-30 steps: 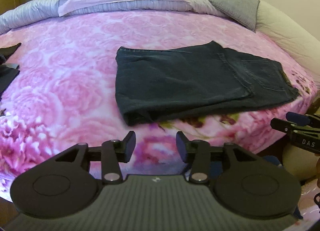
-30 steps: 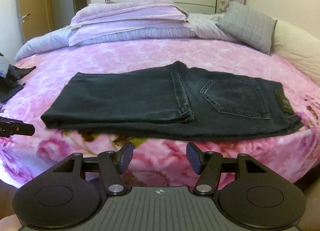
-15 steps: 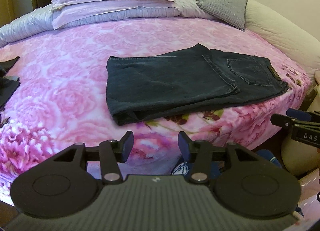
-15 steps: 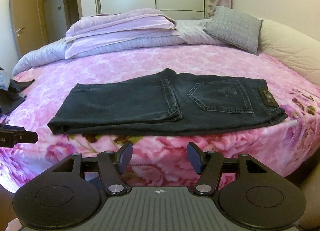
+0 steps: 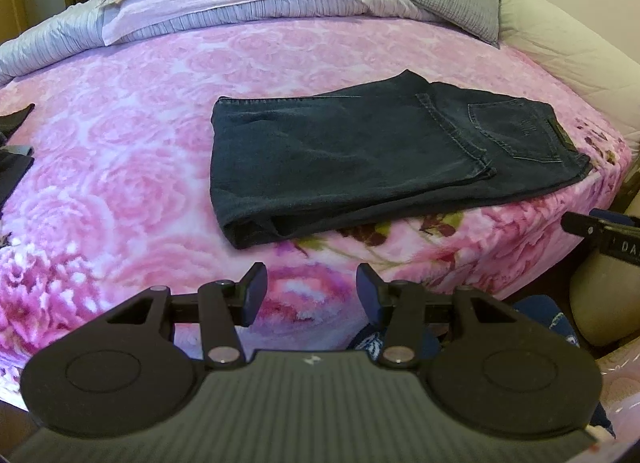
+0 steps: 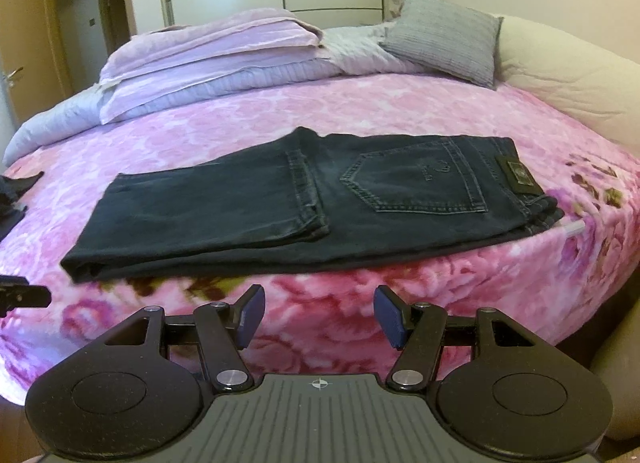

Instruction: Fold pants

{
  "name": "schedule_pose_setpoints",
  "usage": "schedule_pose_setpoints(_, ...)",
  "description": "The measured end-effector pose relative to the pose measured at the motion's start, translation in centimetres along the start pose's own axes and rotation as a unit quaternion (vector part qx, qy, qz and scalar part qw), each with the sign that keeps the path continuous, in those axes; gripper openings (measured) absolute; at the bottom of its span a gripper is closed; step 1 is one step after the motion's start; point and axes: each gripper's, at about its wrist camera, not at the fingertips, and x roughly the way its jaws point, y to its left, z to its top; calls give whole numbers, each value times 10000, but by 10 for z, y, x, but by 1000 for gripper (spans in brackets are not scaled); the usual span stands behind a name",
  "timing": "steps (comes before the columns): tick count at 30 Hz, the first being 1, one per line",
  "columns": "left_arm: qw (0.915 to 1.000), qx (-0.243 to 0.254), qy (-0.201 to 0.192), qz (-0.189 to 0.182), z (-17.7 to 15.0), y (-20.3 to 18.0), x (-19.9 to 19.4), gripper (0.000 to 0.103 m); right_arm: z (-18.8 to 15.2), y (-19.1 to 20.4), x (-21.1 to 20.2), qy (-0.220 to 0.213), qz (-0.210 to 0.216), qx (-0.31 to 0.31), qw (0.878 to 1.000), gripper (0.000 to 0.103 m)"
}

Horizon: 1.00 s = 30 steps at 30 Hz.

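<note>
Nearest, the left tool (image 5: 311, 290) and the right tool (image 6: 319, 311) hang just off the bed's near edge, each with its 2 fingers spread and nothing between them. Beyond them the dark pants (image 6: 312, 203) lie folded flat on the pink floral blanket (image 5: 120, 151) near that edge, fold to the left and waistband with its patch to the right, apart from both tools. Farther back lie stacked lilac pillows (image 6: 208, 51) and a grey cushion (image 6: 444, 39) at the far right.
</note>
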Motion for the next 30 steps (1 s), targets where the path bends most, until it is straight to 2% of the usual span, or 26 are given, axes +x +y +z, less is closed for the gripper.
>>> schedule_pose_setpoints(3,10000,-28,37,15,5,3,12,45,7,-30,16,-66,-109,357,9993,57)
schedule_pose_setpoints(7,9999,-71,-32,95,15,9,28,45,20,-97,39,-332,-68,1568,9871,57)
schedule_pose_setpoints(10,9997,-46,-196,161,26,12,42,44,22,-152,55,-667,131,2612,9629,57)
schedule_pose_setpoints(13,9991,-174,-361,101,38,18,56,42,21,-201,73,-936,297,3527,9306,57)
schedule_pose_setpoints(15,9985,-372,-408,49,45,23,66,42,20,-227,82,-1149,295,3919,9123,57)
schedule_pose_setpoints(20,9970,-685,-361,82,58,31,90,42,23,-283,106,-1361,214,4533,8806,57)
schedule_pose_setpoints(23,9963,-792,-319,109,59,33,98,42,23,-305,117,-1246,31,4665,8757,57)
schedule_pose_setpoints(27,9953,-923,-272,100,58,35,103,42,22,-320,122,-1245,232,4657,8758,57)
schedule_pose_setpoints(30,9944,-1022,-256,120,58,38,104,42,18,-328,118,-1344,250,4794,8669,57)
